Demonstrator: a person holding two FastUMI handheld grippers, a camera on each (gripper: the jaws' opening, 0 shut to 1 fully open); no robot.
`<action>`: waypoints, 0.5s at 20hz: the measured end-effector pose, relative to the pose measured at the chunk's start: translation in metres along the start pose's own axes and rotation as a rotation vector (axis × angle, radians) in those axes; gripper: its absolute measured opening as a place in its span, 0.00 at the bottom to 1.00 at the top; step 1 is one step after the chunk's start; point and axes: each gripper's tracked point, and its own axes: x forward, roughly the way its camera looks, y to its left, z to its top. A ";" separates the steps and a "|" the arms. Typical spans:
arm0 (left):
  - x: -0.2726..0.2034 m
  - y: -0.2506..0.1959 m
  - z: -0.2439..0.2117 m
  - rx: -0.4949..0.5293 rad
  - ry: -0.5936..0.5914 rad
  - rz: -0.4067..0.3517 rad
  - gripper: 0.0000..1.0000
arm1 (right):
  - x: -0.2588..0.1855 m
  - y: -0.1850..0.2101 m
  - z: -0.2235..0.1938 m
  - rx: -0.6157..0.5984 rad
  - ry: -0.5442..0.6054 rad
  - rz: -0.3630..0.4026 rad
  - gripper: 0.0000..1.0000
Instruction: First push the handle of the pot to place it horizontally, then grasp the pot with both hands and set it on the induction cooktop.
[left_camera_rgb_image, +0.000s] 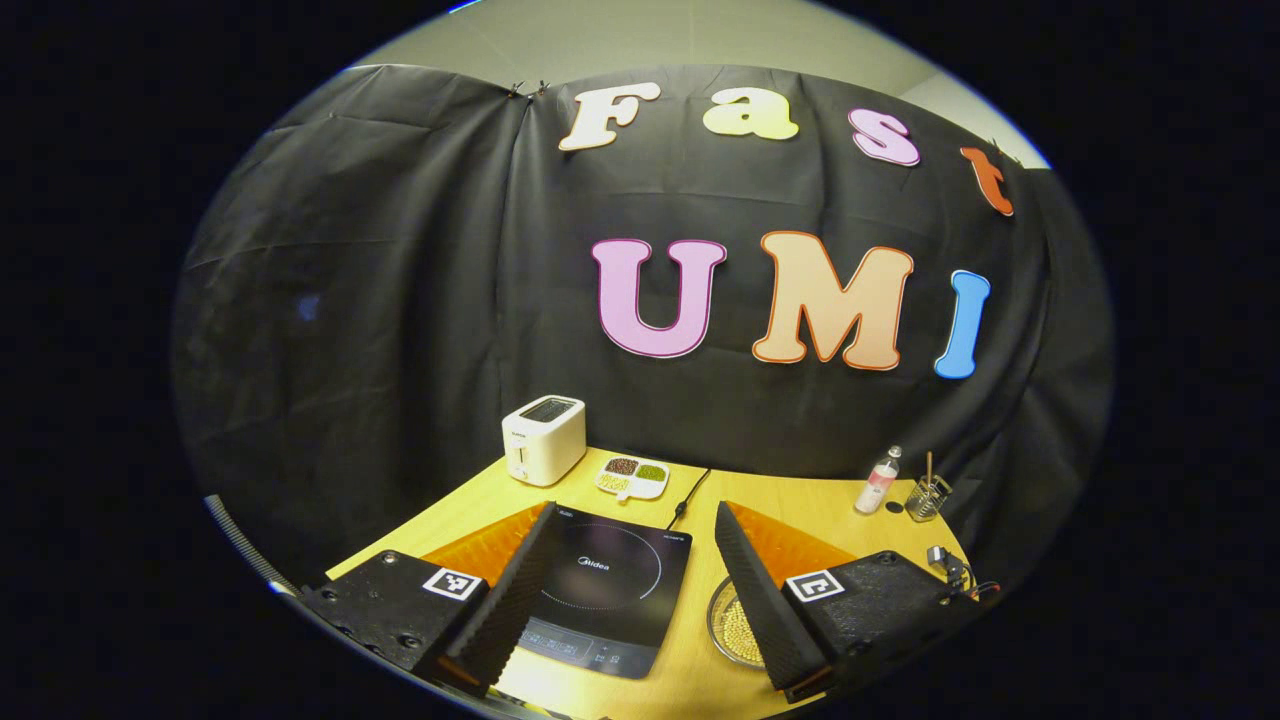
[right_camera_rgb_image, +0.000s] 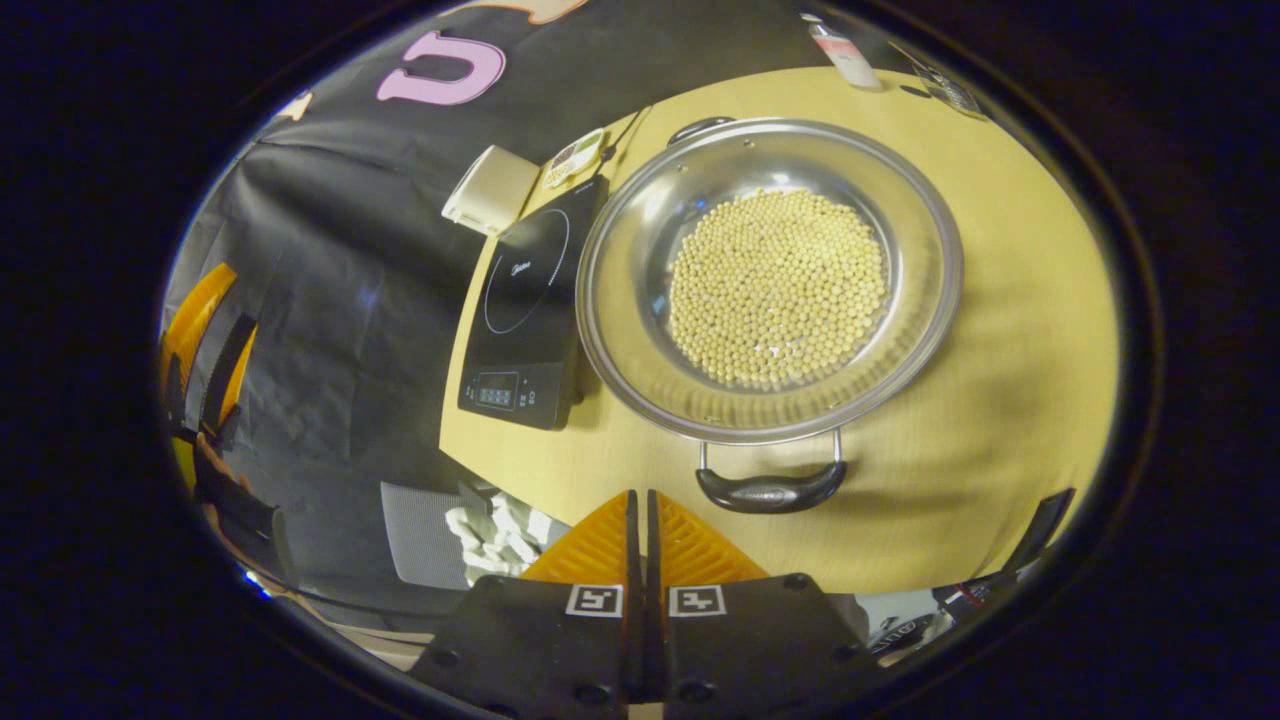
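A wide steel pot (right_camera_rgb_image: 925, 250) holding yellow beans sits on the wooden table (right_camera_rgb_image: 1020, 400), right of the black induction cooktop (right_camera_rgb_image: 530, 300). Its near black handle (right_camera_rgb_image: 770, 492) points toward my right gripper (right_camera_rgb_image: 640, 505), which is shut with nothing between its fingers, just left of and short of that handle. A second handle (right_camera_rgb_image: 700, 127) shows at the pot's far rim. In the left gripper view my left gripper (left_camera_rgb_image: 635, 545) stands open above the table's near edge, with the induction cooktop (left_camera_rgb_image: 610, 590) between its fingers and part of the pot (left_camera_rgb_image: 727, 625) beside its right finger.
A white toaster (left_camera_rgb_image: 543, 438), a divided dish of beans (left_camera_rgb_image: 632, 477) and the cooktop's cord (left_camera_rgb_image: 690, 495) lie at the table's back. A small bottle (left_camera_rgb_image: 878, 480) and a wire holder (left_camera_rgb_image: 927, 497) stand at the back right. A grey chair (right_camera_rgb_image: 420, 545) is below the table edge.
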 end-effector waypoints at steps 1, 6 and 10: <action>0.000 0.000 -0.002 0.000 0.003 0.006 0.90 | 0.003 -0.003 -0.001 0.002 0.006 -0.005 0.03; -0.003 -0.008 -0.013 -0.015 0.028 0.020 0.90 | 0.010 -0.021 -0.001 0.002 0.021 -0.050 0.03; -0.001 -0.013 -0.014 -0.019 0.030 0.020 0.95 | 0.007 -0.026 0.002 0.016 0.018 -0.044 0.03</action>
